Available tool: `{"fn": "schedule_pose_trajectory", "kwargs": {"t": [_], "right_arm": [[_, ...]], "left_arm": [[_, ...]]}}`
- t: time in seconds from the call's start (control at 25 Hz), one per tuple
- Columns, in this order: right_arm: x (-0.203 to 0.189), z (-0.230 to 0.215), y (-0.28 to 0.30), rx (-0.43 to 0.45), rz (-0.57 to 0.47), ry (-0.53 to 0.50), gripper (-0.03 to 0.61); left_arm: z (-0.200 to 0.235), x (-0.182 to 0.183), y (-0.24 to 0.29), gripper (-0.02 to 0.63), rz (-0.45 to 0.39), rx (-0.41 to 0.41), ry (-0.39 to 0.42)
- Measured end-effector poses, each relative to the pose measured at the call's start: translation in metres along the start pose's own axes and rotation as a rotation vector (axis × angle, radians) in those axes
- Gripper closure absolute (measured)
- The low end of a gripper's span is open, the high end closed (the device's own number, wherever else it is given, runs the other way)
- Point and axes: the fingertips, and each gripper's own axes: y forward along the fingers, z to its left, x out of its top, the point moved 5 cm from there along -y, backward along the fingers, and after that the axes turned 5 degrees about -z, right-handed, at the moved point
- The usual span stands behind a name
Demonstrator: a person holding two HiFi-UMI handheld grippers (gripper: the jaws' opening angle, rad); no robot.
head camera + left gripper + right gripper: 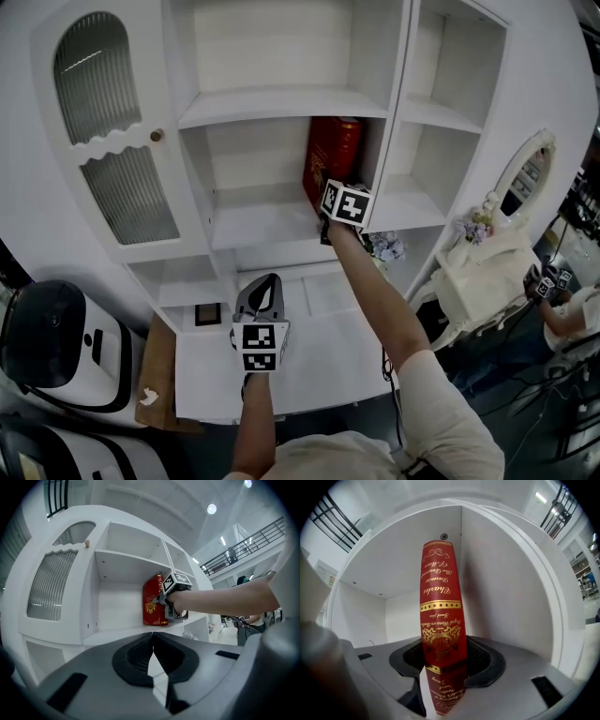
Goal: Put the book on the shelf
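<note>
Held the left gripper [153, 637] low at seven o'clock in the head view, clenched tip to tip on nothing, well apart from the shelf [253, 225]. Stood the red book [440, 602] upright on that shelf board at one o'clock, spine outward, near the white partition [388, 141] on its three o'clock side, with bare board on its nine o'clock side. Held the right gripper [443, 660] level round the foot of the spine, jaws spread wide, pads just beside the covers and seemingly not pinching. Judged the placing all but done, with only the drawing back to come. Risked a topple toward nine o'clock, with nothing there to prop the book. Risked also a pad catching a cover on the way out, dragging the book toward the front edge or twisting it off its foot. Called for a straight, slow pull with the jaws clear on both sides.
</note>
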Motion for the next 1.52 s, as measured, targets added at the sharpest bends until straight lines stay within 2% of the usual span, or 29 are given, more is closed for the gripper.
{"fn": "schedule_pose_trajectory", "kwargs": {"t": [0.28, 0.44, 0.64, 0.76, 1.08, 1.52], "right_arm": [[-0.003, 0.005, -0.013, 0.034, 0.001, -0.007, 0.322], [-0.003, 0.004, -0.017, 0.025, -0.006, -0.015, 0.321], [0.001, -0.006, -0.021, -0.107, -0.048, -0.022, 0.345], [0.002, -0.005, -0.021, -0.154, -0.058, -0.033, 0.347], [0.005, 0.006, -0.010, -0.191, -0.056, -0.153, 0.347], [0.003, 0.004, 0.010, -0.219, -0.037, -0.173, 0.342]], "left_arm": [[-0.013, 0.003, -0.004, 0.597, -0.002, -0.019, 0.000], [-0.018, 0.003, -0.008, 0.597, 0.002, -0.025, 0.000], [-0.016, 0.000, -0.012, 0.597, -0.004, -0.018, 0.000], [-0.013, 0.001, -0.014, 0.597, -0.010, -0.013, -0.005], [-0.003, -0.004, -0.018, 0.597, 0.001, -0.008, -0.007], [0.011, -0.013, -0.018, 0.597, 0.015, -0.007, -0.010]]}}
